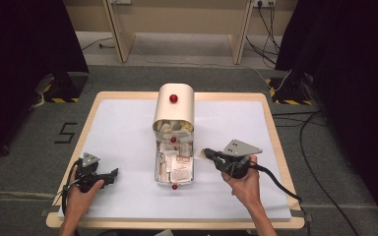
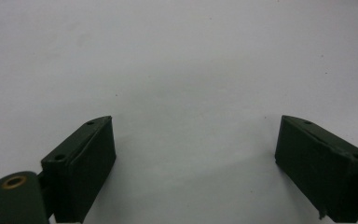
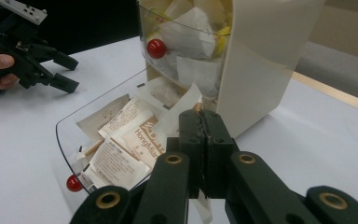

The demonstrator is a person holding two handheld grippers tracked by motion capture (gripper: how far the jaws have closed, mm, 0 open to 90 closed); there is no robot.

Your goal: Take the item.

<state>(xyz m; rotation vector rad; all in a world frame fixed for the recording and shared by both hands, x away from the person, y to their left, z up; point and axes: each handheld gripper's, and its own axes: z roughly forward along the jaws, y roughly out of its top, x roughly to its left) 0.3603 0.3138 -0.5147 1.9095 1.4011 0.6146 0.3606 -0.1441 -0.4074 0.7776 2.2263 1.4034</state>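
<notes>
Left tool (image 1: pixel 112 175): jaws wide apart, empty, over bare counter (image 1: pixel 123 132) | Right tool (image 3: pixel 200 122): jaws closed on white packet (image 3: pixel 182 109) at edge of clear drawer (image 3: pixel 67 122) pulled out of cream box (image 1: pixel 174 105).

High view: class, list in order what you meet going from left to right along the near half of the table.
Left tool → pulled-out clear drawer of paper packets → right tool, shut on a packet beside the drawer's right wall.
</notes>
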